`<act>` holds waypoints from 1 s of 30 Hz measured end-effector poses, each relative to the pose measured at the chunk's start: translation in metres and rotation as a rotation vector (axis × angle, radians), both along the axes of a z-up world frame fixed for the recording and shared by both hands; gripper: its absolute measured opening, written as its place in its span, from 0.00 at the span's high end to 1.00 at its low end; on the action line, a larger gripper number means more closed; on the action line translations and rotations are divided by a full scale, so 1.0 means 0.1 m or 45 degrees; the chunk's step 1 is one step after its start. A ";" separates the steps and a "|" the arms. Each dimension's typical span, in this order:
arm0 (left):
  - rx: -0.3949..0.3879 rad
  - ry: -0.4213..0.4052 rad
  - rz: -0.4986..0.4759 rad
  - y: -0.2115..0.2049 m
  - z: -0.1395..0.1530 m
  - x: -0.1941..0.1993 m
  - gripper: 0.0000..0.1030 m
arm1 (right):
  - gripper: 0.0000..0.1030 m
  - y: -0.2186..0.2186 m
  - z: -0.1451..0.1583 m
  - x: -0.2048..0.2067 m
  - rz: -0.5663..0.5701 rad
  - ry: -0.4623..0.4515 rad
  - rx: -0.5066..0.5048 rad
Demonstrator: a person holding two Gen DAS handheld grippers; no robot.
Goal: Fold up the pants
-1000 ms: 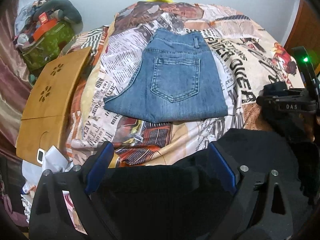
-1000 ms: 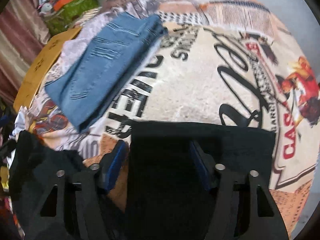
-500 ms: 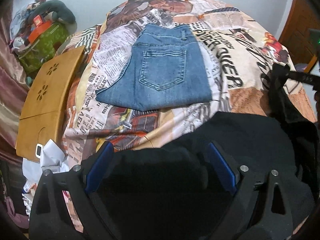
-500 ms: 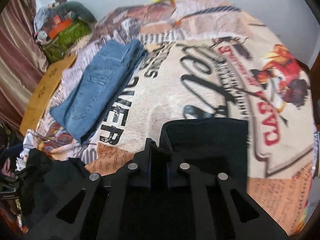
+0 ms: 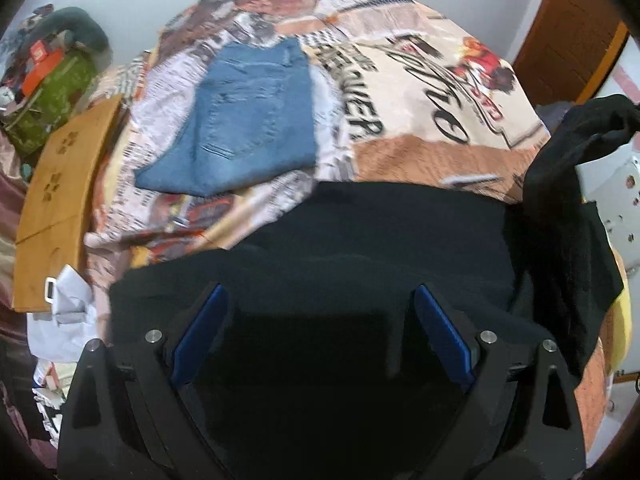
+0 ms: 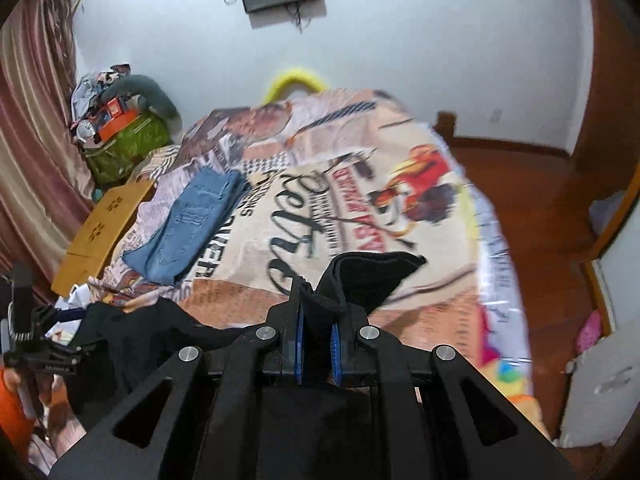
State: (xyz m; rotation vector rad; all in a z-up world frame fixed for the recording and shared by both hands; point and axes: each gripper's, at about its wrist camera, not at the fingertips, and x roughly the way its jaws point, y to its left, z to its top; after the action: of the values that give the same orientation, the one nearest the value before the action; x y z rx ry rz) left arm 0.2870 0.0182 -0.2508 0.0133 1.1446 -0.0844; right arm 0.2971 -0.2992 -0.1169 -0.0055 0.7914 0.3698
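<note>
So at this point the right gripper point(image 6: 316, 354) was clamped on a bunched edge of the black pants point(image 5: 360, 248) and had that end up off the bed point(image 6: 400, 208) — the cloth stuck out past its blue pads like a little flag. The rest of the pants lay over the near edge of the printed bedspread and draped down toward the left gripper point(image 5: 320, 332), whose jaws stood wide apart over the dark fabric, not pinching anything that I could see.

To do this bit well, I'd say the left one needed to grab the matching corner so both ends rise level; one-sided lifting just twists the legs. The folded jeans point(image 5: 248, 120) were already parked farther up the bed — best kept clear of the swing.
</note>
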 end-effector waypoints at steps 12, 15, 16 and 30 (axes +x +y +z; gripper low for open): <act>0.057 0.079 -0.129 -0.50 -0.14 -0.21 0.08 | 0.91 -1.00 -0.04 -0.67 -0.197 -0.021 0.000; 0.026 0.110 -0.142 -0.54 -0.19 -0.27 0.07 | 0.91 -1.21 -0.25 -0.79 -0.255 0.033 0.001; 0.024 0.109 -0.139 -0.55 -0.20 -0.28 0.07 | 0.91 -1.26 -0.33 -0.81 -0.266 0.058 0.009; -0.043 0.124 -0.081 -0.50 -0.25 -0.32 0.03 | 0.90 -1.40 -1.37 -1.16 -0.379 0.293 -0.021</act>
State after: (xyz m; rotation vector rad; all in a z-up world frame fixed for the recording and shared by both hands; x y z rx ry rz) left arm 0.2546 -0.0316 -0.2760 0.0158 1.2402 -0.1625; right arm 0.1814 -0.4394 -0.2537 0.1400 1.0068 0.0817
